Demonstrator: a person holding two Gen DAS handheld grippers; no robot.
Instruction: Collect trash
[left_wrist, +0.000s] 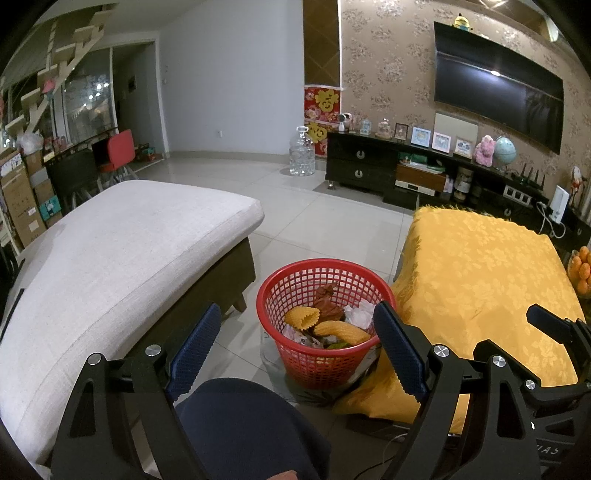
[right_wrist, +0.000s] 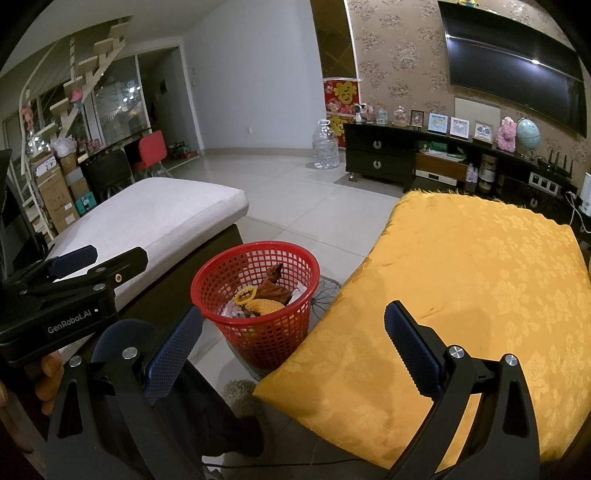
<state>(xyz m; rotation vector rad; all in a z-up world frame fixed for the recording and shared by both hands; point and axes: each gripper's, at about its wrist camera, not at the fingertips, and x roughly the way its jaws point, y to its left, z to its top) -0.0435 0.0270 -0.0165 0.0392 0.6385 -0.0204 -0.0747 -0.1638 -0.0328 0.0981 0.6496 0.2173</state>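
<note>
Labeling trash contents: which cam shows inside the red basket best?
Left wrist: the basket sits near centre and its trash is seen from above. Right wrist shows the basket more side-on, the rim hiding more of its contents.

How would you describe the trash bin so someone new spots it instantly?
Find the table with the yellow floral cloth and the grey-cushioned bench; the red basket stands on the tiled floor in the gap between them. It is round, with plastic lattice walls, and already holds yellow, brown and white scraps. Nothing else on the floor nearby is red or see-through like it.
</note>
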